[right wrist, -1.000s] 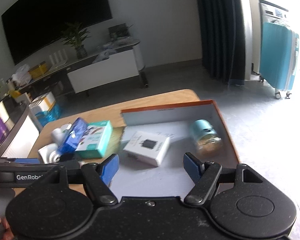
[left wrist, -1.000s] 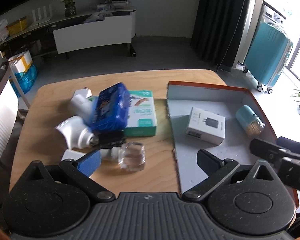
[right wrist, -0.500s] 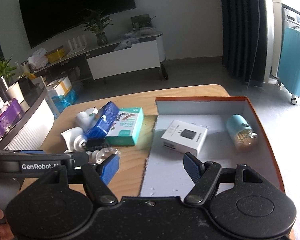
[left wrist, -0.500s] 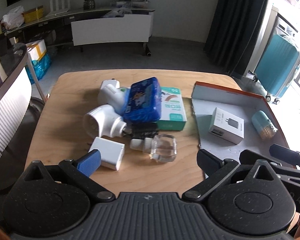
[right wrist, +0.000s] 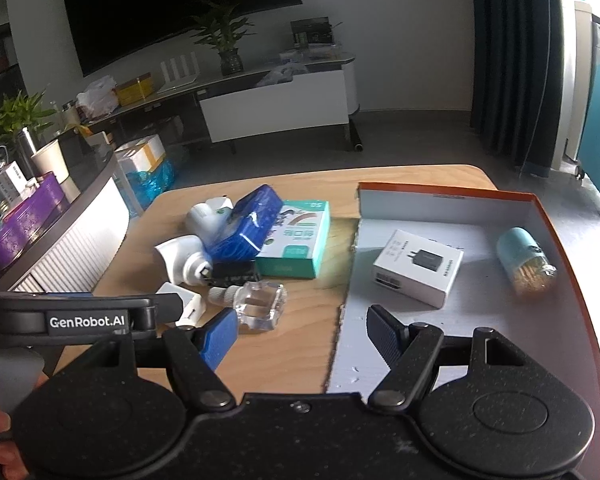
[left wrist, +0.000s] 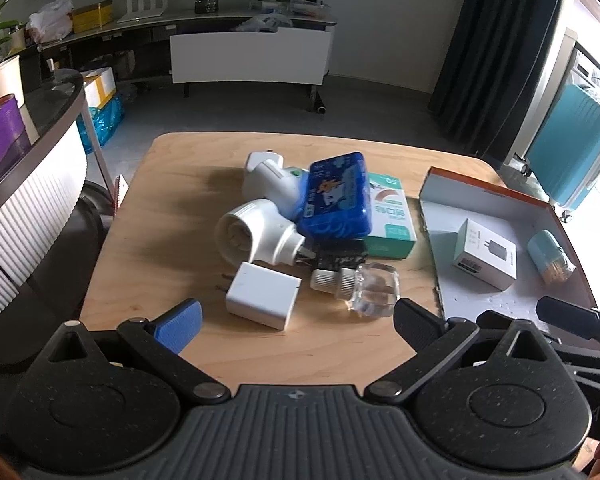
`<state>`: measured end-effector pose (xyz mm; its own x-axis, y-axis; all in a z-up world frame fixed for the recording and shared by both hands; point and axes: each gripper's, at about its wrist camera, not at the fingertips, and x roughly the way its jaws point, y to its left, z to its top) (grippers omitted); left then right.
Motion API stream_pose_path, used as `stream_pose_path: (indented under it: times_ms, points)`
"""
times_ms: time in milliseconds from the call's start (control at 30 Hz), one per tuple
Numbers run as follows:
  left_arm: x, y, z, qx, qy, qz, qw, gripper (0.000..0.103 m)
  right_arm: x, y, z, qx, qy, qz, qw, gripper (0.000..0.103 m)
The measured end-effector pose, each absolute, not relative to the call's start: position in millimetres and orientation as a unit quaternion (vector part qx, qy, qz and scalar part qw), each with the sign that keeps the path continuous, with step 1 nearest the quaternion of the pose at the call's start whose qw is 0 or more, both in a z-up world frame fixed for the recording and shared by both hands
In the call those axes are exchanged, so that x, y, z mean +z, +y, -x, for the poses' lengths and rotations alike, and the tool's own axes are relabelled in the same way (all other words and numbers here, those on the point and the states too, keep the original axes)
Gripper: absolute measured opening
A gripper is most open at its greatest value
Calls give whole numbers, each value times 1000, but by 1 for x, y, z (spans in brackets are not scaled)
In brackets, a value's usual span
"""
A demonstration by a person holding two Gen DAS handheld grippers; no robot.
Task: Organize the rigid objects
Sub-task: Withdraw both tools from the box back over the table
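Observation:
A pile lies on the wooden table (left wrist: pixel 172 240): a blue pack (left wrist: pixel 336 200) (right wrist: pixel 246 226) on a teal box (left wrist: pixel 392 216) (right wrist: pixel 300 238), two white plug devices (left wrist: pixel 256 232), a white charger (left wrist: pixel 262 294), a clear glass bottle (left wrist: pixel 360 284) (right wrist: pixel 256 300). An orange-rimmed tray (left wrist: pixel 480 192) (right wrist: pixel 452 198) on the right holds a white charger box (left wrist: pixel 484 254) (right wrist: pixel 418 266) and a teal jar (left wrist: pixel 550 256) (right wrist: pixel 522 258). My left gripper (left wrist: pixel 296 320) is open and empty, just short of the charger and bottle. My right gripper (right wrist: pixel 302 330) is open and empty over the tray's near left edge.
A grey ribbed counter (left wrist: pixel 28 200) with purple boxes stands left of the table. A white media bench (left wrist: pixel 248 56) and plants are across the floor behind. A teal suitcase (left wrist: pixel 572 148) stands at the right. The left gripper's body (right wrist: pixel 80 316) shows in the right wrist view.
Both grippers have drawn back and swung left, so the pile and the table's left side show more fully. Nothing on the table or in the tray has moved.

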<state>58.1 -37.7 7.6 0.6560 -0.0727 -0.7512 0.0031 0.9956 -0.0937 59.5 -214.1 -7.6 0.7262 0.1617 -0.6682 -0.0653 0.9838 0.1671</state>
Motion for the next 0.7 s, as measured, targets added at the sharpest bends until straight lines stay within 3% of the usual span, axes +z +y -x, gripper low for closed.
stream_pose_path:
  times_ms: [700]
  points:
    - [-25,7,-64,16,441,77,894,103,-22,-200,-63,77,381,-67,919,84]
